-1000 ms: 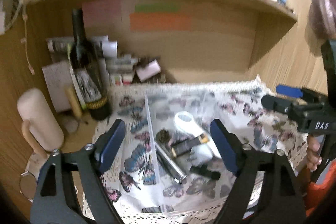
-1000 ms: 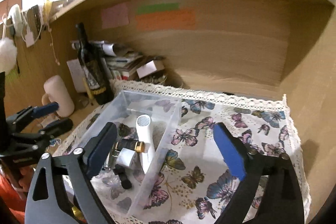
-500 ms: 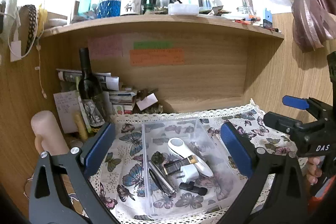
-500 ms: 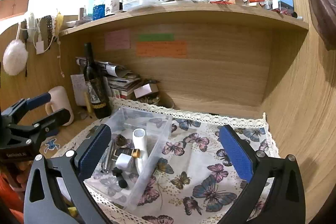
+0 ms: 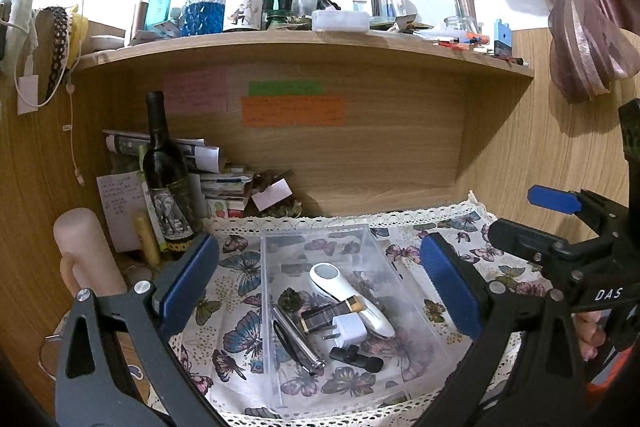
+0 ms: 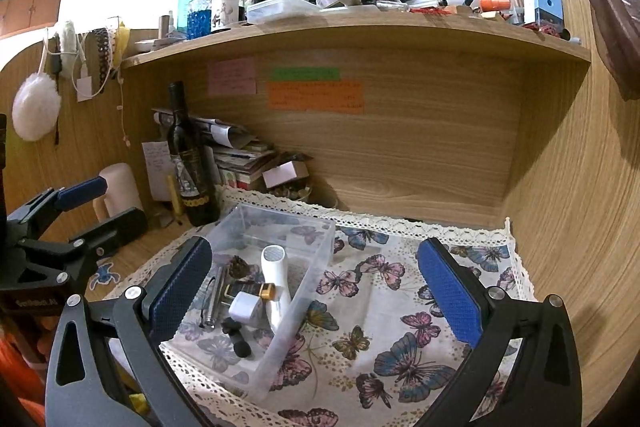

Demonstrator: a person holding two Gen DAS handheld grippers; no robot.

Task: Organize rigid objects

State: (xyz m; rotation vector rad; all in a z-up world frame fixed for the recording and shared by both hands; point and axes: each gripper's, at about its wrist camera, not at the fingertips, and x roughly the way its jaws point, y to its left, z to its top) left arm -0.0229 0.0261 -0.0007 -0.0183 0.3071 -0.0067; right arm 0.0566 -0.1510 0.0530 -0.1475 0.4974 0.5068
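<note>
Since a second ago both grippers have drawn back and tilted up, so the top shelf (image 5: 304, 45) with its bottles is now in view, and both have opened wider. The left gripper (image 5: 320, 287) stands with its blue pads far apart and nothing between them; the right gripper (image 6: 316, 291) is the same, wide and empty.

The clear plastic box (image 5: 372, 239) sits on the butterfly cloth (image 6: 384, 307), in its left half. Inside it lie a white handheld device (image 5: 348, 291), a white plug adapter (image 5: 348, 331), a dark tube with a gold band (image 5: 332, 313), a silver pen (image 5: 300, 337) and a small black piece (image 5: 356, 353), all close together toward the near end. The far end of the box is bare.

To the right of the box the cloth is free up to its lace edge, near the wooden side wall (image 6: 568, 207). On the left the box comes near a dark wine bottle (image 6: 188, 163) and a stack of papers (image 6: 240, 151).

The right wrist view shows this free cloth and the left gripper at its left border. The left wrist view shows instead a pink cylinder (image 5: 84, 251) on the far left, and fingers of a hand (image 5: 590, 333) under the right gripper at its right border.
</note>
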